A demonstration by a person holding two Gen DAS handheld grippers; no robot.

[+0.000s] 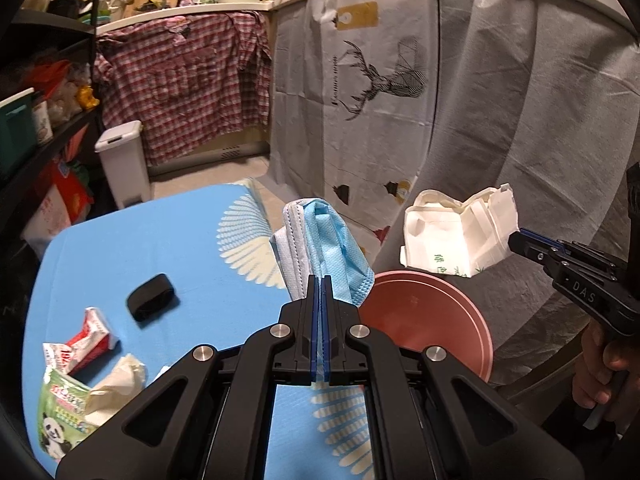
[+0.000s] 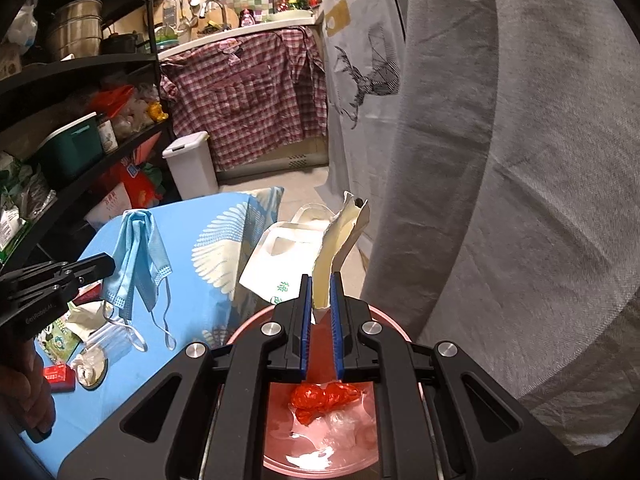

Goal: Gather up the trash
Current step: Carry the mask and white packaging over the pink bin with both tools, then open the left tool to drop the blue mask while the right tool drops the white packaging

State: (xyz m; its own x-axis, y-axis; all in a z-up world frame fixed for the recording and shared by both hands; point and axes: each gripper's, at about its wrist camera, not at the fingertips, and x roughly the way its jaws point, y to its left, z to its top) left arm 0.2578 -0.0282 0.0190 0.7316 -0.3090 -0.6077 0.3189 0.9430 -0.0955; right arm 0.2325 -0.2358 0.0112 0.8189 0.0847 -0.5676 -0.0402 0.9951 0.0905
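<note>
Left wrist: black band [image 1: 151,297] and wrappers [image 1: 86,336] litter blue table [image 1: 192,248].

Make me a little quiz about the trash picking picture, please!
1. True or false: the left gripper is shut on the blue face mask.
2. What does the right gripper hold? A) the white paper bag B) a spoon C) a banana
3. Fill in: the red crumpled wrapper lies in the pink ____.

Key: 1 true; 2 A; 3 bin
</note>
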